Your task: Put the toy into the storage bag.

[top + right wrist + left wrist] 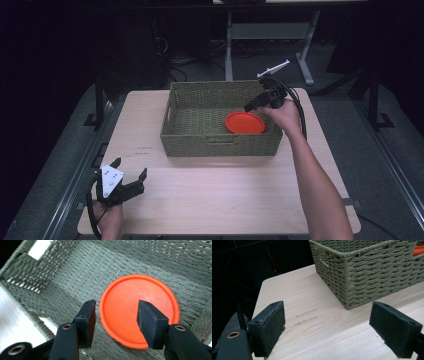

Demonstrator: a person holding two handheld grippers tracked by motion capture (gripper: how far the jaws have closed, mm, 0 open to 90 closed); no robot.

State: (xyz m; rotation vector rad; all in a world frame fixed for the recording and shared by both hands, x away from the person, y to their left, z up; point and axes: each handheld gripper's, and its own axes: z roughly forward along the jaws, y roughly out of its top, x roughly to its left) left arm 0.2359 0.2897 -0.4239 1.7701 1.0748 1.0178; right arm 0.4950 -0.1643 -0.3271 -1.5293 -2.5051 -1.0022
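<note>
woven basket [220,140] sits mid worktop [215,185], orange plate [245,123] flat on its floor toward the right end. right gripper [116,317] hangs over the basket's right side, jaws apart, straddling the plate's rim from above, gripping nothing. left gripper [327,327] low at the near-left worktop corner, jaws wide, empty, well apart from the basket.
</note>
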